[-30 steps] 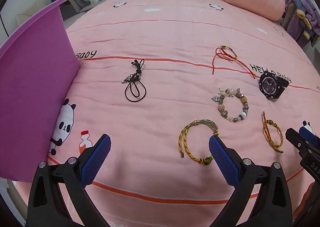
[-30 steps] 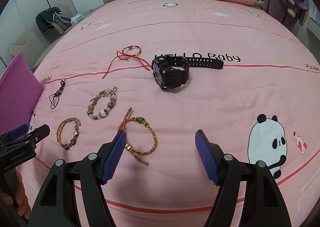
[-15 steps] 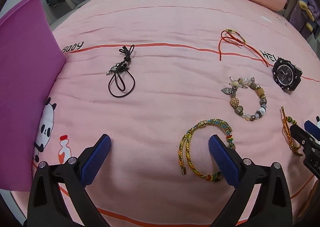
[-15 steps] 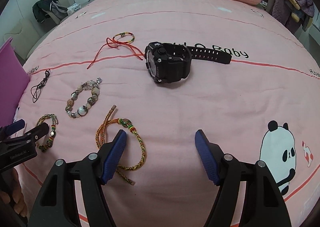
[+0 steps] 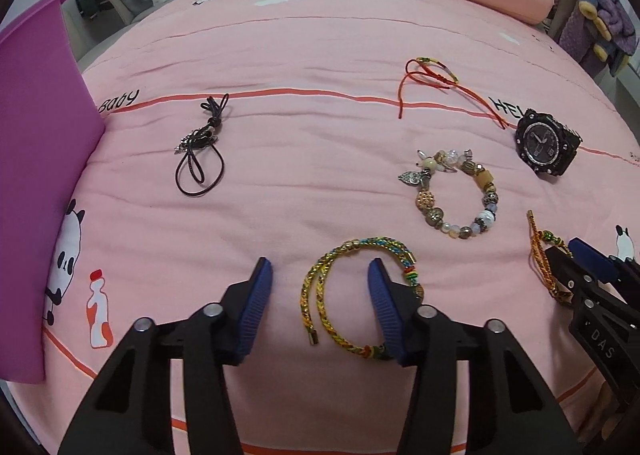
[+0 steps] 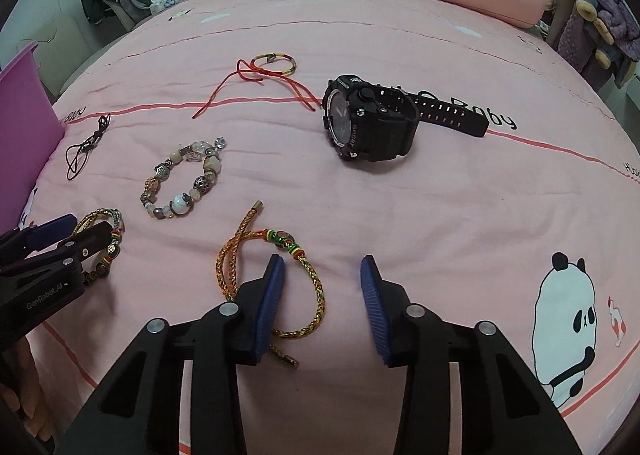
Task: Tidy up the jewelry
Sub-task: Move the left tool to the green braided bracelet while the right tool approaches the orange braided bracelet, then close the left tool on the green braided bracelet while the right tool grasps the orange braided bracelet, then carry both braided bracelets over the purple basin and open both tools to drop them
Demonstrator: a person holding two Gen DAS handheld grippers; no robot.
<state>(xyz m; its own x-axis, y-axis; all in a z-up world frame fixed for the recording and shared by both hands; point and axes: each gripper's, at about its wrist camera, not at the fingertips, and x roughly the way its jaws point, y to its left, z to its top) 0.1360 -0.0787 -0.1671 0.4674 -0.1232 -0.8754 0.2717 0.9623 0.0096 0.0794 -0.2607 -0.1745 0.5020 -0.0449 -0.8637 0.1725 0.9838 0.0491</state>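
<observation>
Blue pads, left gripper [image 5: 320, 275]: lower, narrowing astride green-gold braided bracelet [image 5: 320, 287], not yet pinching.
Right gripper [image 6: 322, 271]: likewise narrowing over orange braided bracelet [image 6: 308, 275], unpinched; pickups imminent.

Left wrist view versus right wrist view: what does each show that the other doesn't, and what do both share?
Only the left wrist view shows the watch dial face-on and the bottle print. Only the right shows the watch's full strap and a large panda print. Both share the beaded bracelet, red cord bracelet, black cord, both braided bracelets and the purple bin.
</observation>
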